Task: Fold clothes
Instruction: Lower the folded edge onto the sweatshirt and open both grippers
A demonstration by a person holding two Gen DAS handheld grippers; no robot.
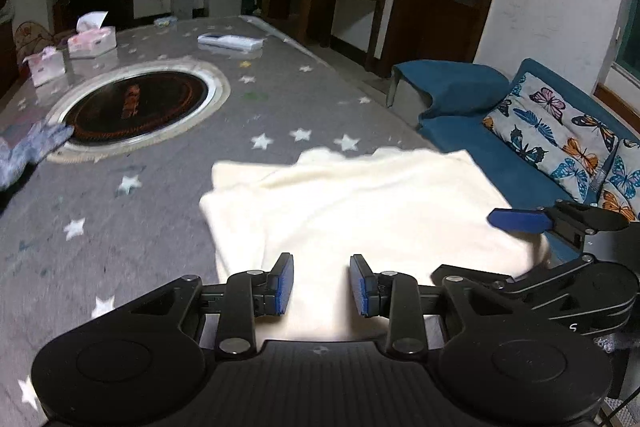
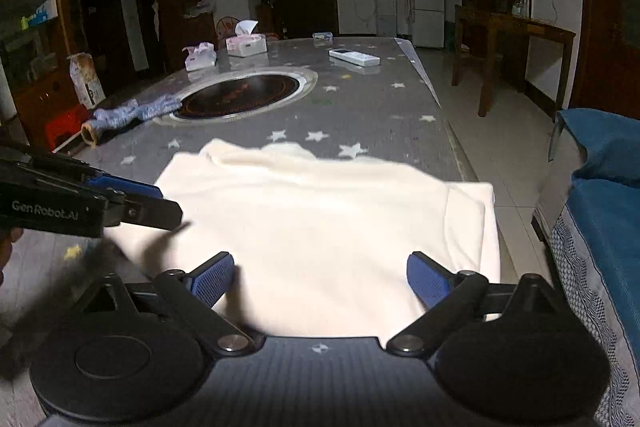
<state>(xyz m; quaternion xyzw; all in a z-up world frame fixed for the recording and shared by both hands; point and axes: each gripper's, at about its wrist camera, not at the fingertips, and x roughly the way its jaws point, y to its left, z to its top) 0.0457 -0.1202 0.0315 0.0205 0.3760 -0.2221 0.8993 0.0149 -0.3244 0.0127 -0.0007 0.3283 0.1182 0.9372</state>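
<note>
A cream garment (image 1: 360,211) (image 2: 320,211) lies folded flat on the near end of the grey star-patterned table (image 1: 160,211) (image 2: 380,115), its right side hanging over the table edge. My left gripper (image 1: 322,285) hovers over the garment's near left part, jaws a little apart, with nothing pinched between the blue pads. In the right wrist view the left gripper (image 2: 168,205) is at the garment's left edge. My right gripper (image 2: 320,279) stands wide open above the garment's near edge, not touching it. The left wrist view has the right gripper (image 1: 464,245) at the garment's right side.
A round black cooktop (image 1: 136,107) (image 2: 244,99) is set into the table's middle. A blue patterned cloth (image 2: 132,113) lies left of it. Tissue packs (image 2: 244,43) and a white remote (image 2: 354,57) sit at the far end. A blue sofa (image 1: 500,147) stands to the right.
</note>
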